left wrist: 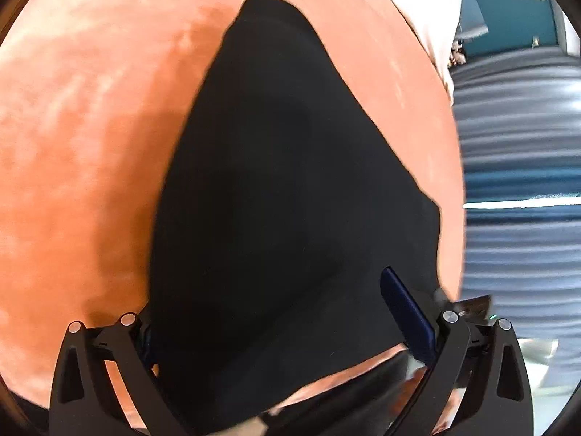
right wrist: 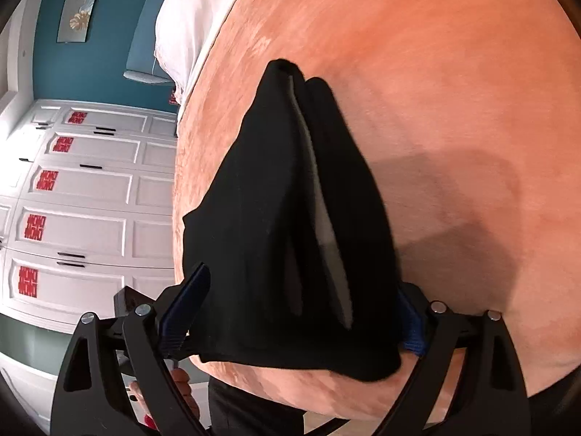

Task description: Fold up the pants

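The black pants [left wrist: 290,181] lie folded into a narrow stack on an orange blanket [left wrist: 90,127]. My left gripper [left wrist: 276,327] stands open over the near end of the stack, a finger at each side. Its blue right pad [left wrist: 405,312] shows, while fabric hides the left one. In the right wrist view the pants [right wrist: 261,218] show their folded layers and a grey inner strip [right wrist: 319,200]. My right gripper [right wrist: 297,319] is open too, its pads spread either side of the near end and not pressing on it.
The blanket's edge runs close to the stack, with a striped blue-grey surface [left wrist: 515,138] beyond it. A white sheet [right wrist: 192,18] lies at the far end. White cupboard doors with red stickers [right wrist: 80,189] and a teal wall [right wrist: 116,36] stand behind. A hand [right wrist: 181,378] shows below.
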The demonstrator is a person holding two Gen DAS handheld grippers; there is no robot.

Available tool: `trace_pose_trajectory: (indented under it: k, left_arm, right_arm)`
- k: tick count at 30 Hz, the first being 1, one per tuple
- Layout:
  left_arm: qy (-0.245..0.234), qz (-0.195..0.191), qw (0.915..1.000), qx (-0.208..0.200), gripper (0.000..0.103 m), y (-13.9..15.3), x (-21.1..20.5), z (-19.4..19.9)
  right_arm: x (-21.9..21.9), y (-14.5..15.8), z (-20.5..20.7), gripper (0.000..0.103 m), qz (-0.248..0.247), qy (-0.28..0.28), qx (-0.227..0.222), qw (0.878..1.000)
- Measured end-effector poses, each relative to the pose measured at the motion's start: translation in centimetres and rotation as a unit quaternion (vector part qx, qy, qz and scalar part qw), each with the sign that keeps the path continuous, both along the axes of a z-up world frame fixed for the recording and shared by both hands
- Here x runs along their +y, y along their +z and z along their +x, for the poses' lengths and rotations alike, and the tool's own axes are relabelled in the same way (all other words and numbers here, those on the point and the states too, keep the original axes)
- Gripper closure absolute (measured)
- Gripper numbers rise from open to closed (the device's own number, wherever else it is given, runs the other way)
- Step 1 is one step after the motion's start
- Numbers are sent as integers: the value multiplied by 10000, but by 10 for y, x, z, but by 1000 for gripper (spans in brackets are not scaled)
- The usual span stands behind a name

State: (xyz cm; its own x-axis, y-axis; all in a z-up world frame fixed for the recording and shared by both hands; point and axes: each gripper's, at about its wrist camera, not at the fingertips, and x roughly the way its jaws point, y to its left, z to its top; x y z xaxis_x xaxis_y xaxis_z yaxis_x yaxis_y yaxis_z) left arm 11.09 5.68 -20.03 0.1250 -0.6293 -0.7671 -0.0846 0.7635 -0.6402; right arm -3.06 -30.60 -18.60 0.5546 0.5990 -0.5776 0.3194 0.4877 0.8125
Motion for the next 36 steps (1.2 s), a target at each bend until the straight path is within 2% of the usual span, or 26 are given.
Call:
trace_pose_trajectory:
  k: [2, 4, 6, 7, 8, 9, 10, 11, 12, 13, 15, 17, 20, 23, 25, 27, 31, 32, 33, 36]
  left_arm:
    - [-129, 93, 9999, 18, 6, -8, -1, 0]
    - [-146, 94, 9998, -27, 10, -7, 0, -2]
    - [-133, 211, 9997, -26, 30, -6, -3, 5]
    - [-47, 222, 9997, 11, 36, -7, 2, 5]
    - [39, 132, 9999, 51, 47, -8, 5, 5]
    - [126, -32, 9999, 105, 58, -8, 8, 5]
    - [271, -233, 9991, 208, 61, -11, 15, 4]
    - [355, -335, 9984, 272, 64, -13, 20, 2]
    - [379, -365, 9982, 280, 66, -13, 19, 4]
    - [355, -258, 9988, 239, 67, -11, 15, 3]
    - [277, -26, 9995, 131, 73, -4, 4, 3]
    - [235, 105, 9996, 82, 77, 6, -4, 4]
    - [164, 0, 9999, 4, 79, 27, -14, 1]
    - [-93, -10, 9999, -103, 79, 53, -14, -17]
    - [-211, -22, 9998, -32, 79, 61, -9, -34]
    - [-233, 25, 9996, 184, 79, 55, -7, -49]
    - [120, -76, 9972, 735, 79, 28, -5, -58]
    - [165, -59, 9967, 796, 79, 28, -4, -58]
    - [199, -225, 9962, 818, 79, 34, -5, -56]
    - [-71, -189, 9993, 326, 79, 76, 6, -53]
  right_arm:
    - [7, -2, 6, 13, -162, 168, 18, 9997]
    - [11, -2, 8, 8, -209, 255, -54, 9994]
    - [13, -1, 9, 5, -191, 233, -117, 9995]
    - [11, -2, 8, 5, -203, 188, -102, 9996]
    - [13, -1, 10, 5, -263, 227, -77, 9994]
    - [15, 0, 12, 10, -401, 289, 35, 9988]
    - [14, -1, 13, 22, -482, 202, 148, 9985]
    - [13, -2, 11, 30, -551, 105, 265, 9981]
    - [11, -4, 10, 46, -581, 58, 363, 9976]
    - [11, -6, 9, 54, -528, 72, 350, 9980]
    - [10, -6, 6, 61, -386, 48, 323, 9987]
    - [11, -1, 6, 64, -420, 53, 298, 9987]
    - [16, 19, 5, 67, -392, 167, 98, 9990]
    - [19, 42, -7, 67, -382, 369, -62, 9986]
    - [19, 51, -22, 67, -398, 478, -72, 9980]
    - [19, 47, -39, 67, -250, 521, 132, 9982]
    - [21, 14, -62, 67, -62, 433, 713, 9965]
    - [21, 8, -66, 67, 73, 344, 814, 9961]
    - [20, 7, -67, 68, 148, 287, 854, 9958]
    - [21, 37, -59, 69, 123, 309, 541, 9980]
